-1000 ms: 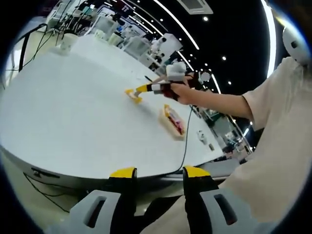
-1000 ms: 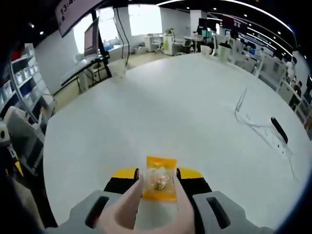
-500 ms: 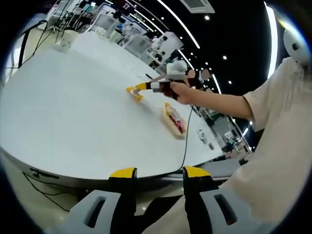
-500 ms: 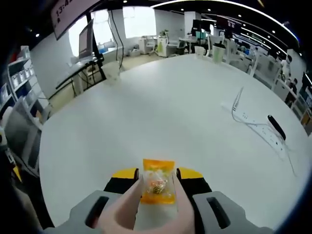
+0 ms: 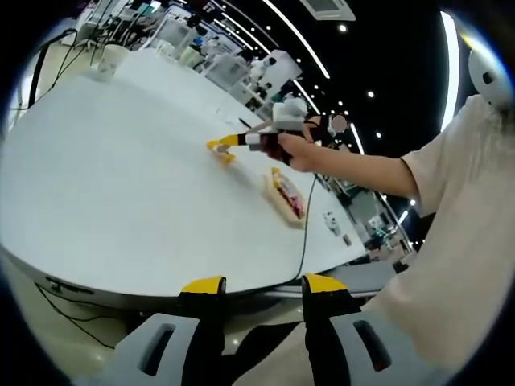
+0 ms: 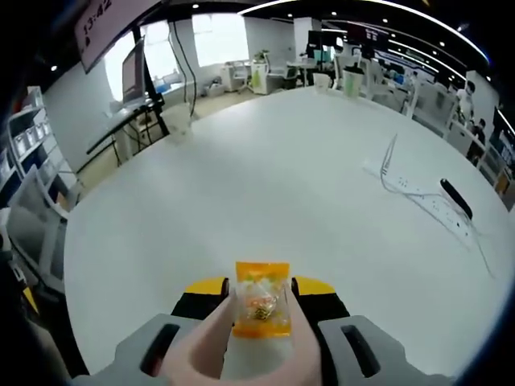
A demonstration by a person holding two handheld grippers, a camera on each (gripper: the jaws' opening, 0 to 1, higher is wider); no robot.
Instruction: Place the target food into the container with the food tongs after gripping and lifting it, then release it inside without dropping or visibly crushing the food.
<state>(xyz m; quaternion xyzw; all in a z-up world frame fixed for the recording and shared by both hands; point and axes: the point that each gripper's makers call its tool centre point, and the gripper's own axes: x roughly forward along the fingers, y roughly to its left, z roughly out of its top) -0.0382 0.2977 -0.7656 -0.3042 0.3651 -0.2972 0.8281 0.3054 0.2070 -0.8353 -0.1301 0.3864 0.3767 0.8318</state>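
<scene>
Right gripper (image 6: 259,299) clamps tongs (image 6: 241,342) pinching an orange snack packet (image 6: 261,299) at lower centre; left gripper (image 5: 261,285) idles, jaws apart; a loosened squeeze could drop it.

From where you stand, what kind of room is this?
Probably an open-plan office or lab: a large round white table, a white power strip with cables on it, and rows of desks with monitors and equipment under long ceiling strip lights.

Orange snack pkt (image 6: 261,298); pink tongs (image 6: 216,342); white table (image 6: 282,185).
</scene>
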